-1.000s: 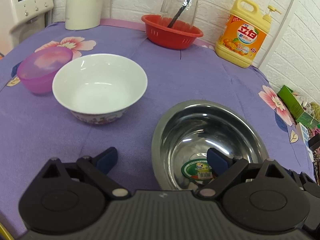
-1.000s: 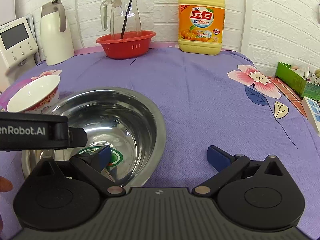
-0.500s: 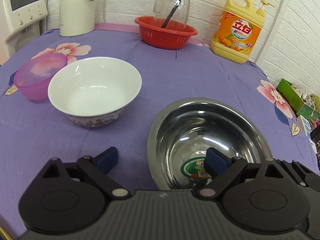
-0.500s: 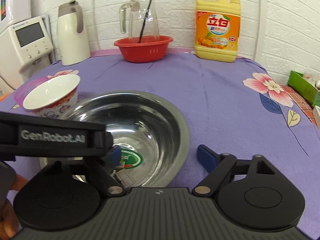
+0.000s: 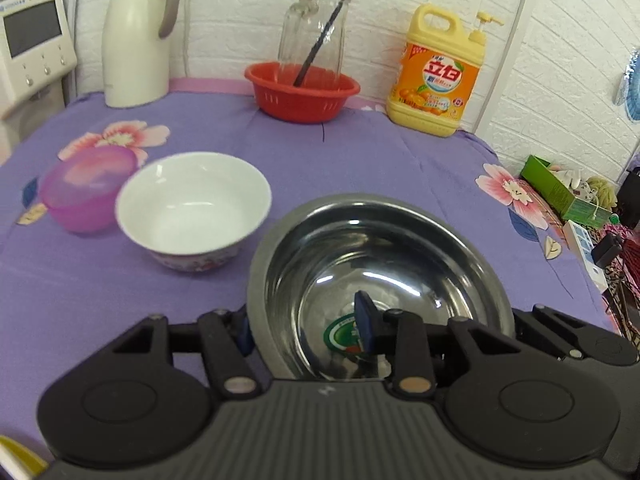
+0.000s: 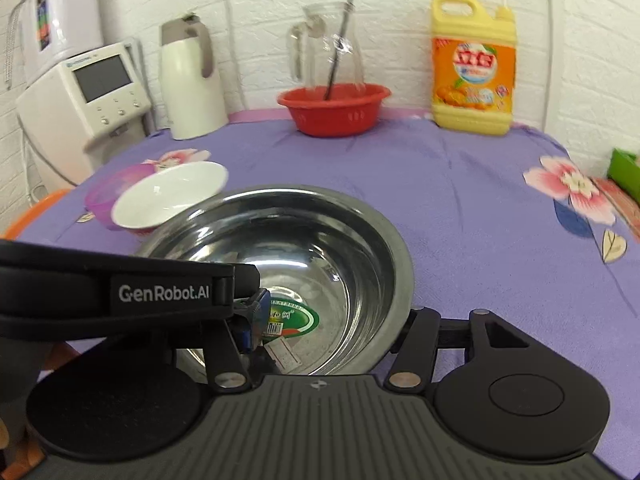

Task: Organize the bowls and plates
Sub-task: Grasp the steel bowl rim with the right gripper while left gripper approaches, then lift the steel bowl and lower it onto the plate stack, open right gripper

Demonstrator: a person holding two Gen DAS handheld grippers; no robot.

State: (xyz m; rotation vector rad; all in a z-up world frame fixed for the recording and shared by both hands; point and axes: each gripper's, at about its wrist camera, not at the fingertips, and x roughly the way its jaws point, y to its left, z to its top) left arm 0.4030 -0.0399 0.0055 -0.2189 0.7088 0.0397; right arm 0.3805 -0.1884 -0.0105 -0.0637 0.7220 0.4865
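A: Tabletop (image 5: 360, 160) first, purple flowered cloth. Steel bowl (image 5: 380, 248) is sitting near the front edge, biggest thing going.

B: Both grippers are on it. Left gripper (image 5: 306, 330) has just been closing, one finger outside the near-left rim, the other inside, so it's pinching the wall.

A: Right gripper (image 6: 332, 326) too, fingers just closing across the near-right rim, one inside by the sticker, one outside. Looks clamped, though the outer pad is mostly hidden.

B: Handling call: steel, so it's stiff, probably light for its size, won't break. But polished and slick, and the wall is sloping, so a pinch could be sliding upward. Rim lip is the place to be gripping, opposite sides, keeping it level.

A: White ceramic bowl (image 5: 194, 208) is standing left of it, apart. That one's heavier-looking, fragile, glazed. Take it by the rim.

B: Pink plastic bowl (image 5: 80, 188) is just behind-left of the white one, maybe touching, can't tell. Light, tough.

A: Nesting small into big is my guess.
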